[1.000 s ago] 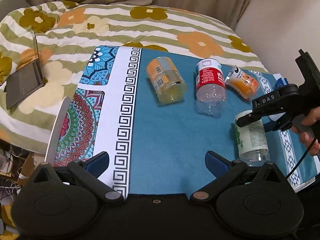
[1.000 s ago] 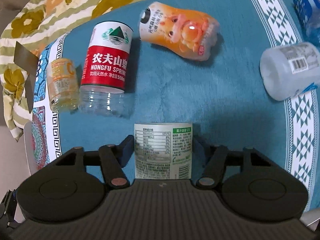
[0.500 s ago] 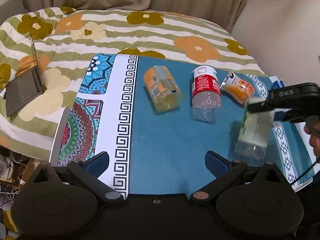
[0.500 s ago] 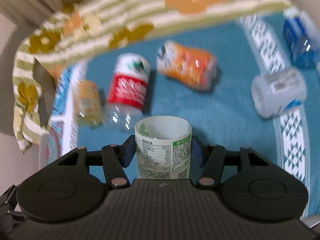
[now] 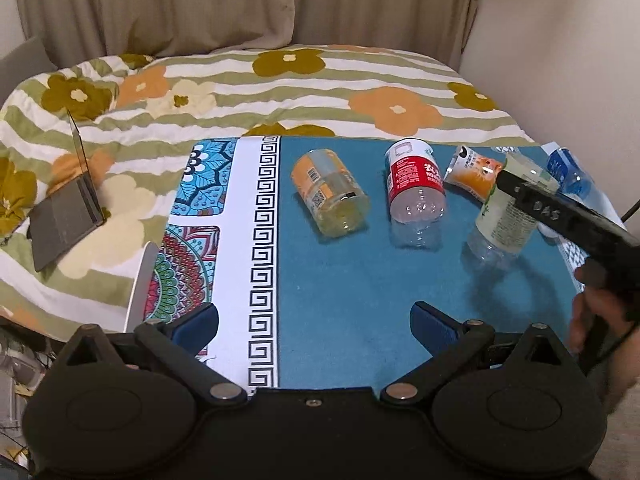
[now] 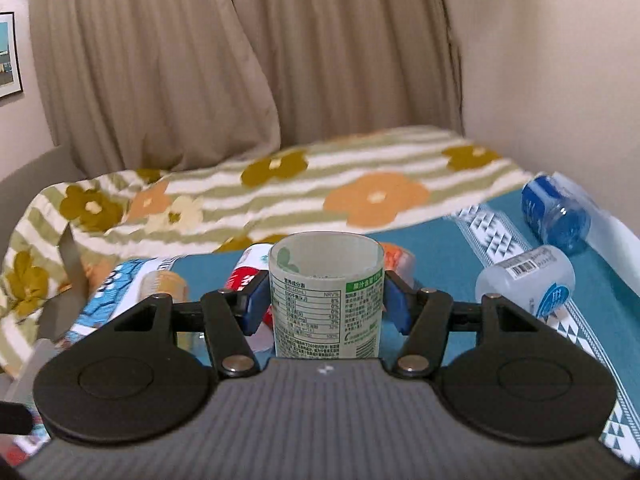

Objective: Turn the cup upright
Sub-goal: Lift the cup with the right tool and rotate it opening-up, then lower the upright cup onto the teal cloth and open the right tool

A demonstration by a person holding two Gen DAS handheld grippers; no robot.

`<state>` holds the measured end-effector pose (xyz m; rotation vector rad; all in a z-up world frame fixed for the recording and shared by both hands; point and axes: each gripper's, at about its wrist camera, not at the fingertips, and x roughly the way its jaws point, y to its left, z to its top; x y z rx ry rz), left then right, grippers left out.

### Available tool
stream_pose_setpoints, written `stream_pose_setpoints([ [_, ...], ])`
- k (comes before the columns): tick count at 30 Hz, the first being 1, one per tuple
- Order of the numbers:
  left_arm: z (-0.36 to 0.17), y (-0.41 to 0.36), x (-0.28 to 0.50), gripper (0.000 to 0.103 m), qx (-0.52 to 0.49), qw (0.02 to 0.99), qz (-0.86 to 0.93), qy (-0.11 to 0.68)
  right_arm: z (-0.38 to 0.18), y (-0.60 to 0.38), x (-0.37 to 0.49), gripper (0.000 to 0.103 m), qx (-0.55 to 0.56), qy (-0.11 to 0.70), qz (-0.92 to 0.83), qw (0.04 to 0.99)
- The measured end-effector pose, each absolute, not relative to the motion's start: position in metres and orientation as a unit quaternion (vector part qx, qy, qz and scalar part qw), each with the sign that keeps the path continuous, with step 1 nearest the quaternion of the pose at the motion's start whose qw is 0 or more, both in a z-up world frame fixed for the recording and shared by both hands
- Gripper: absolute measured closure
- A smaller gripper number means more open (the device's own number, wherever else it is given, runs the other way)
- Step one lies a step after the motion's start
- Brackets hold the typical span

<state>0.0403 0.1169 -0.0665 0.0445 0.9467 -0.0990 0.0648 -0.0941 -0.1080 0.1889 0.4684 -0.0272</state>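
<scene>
Green-label cup (image 6: pixel 325 298) clamped between right gripper (image 6: pixel 325 304) pads, mouth up, slightly tilted, over the teal mat (image 5: pixel 352 280) near its right edge. Left gripper (image 5: pixel 316 322) spread apart, holding nothing, over the mat's near edge. Orange-label cup (image 5: pixel 330 198), red-label cup (image 5: pixel 416 192), orange cartoon cup (image 5: pixel 474 174) lie on their sides toward the far edge.

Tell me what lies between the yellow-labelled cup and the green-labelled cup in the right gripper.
In the left wrist view, the red-labelled cup lies on its side between the yellow-labelled cup and the green-labelled cup held by the right gripper.
</scene>
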Motion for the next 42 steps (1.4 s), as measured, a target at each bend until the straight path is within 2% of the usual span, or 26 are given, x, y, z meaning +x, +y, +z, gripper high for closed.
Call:
stream_pose_setpoints([
  [8,-0.074,0.119,0.038,0.000,0.037,0.886,-0.044,0.459,-0.124,-0.081,0.051,0.027,0.052,0.224,-0.011,0.973],
  [28,-0.076,0.108,0.050,0.000,0.031,0.877,-0.057,0.476,-0.111,-0.081,0.052,0.025,0.007,0.300,0.046,0.953],
  [29,-0.076,0.108,0.049,0.000,0.030,0.877,-0.056,0.476,-0.111,-0.082,0.052,0.023,0.007,0.304,0.049,0.951],
  [31,-0.076,0.106,0.047,0.000,0.028,0.877,-0.054,0.476,-0.112,-0.081,0.054,0.011,0.006,0.316,0.052,0.947],
  [32,-0.075,0.106,0.046,0.000,0.027,0.878,-0.053,0.475,-0.112,-0.081,0.054,0.001,0.007,0.319,0.050,0.946],
  [38,-0.061,0.098,0.037,0.000,0.020,0.887,-0.042,0.459,-0.101,-0.090,0.051,0.000,0.020,0.349,0.059,0.935],
  [42,-0.042,0.086,0.028,0.000,0.018,0.898,-0.040,0.439,-0.073,-0.104,0.040,0.000,0.023,0.363,0.062,0.930],
])
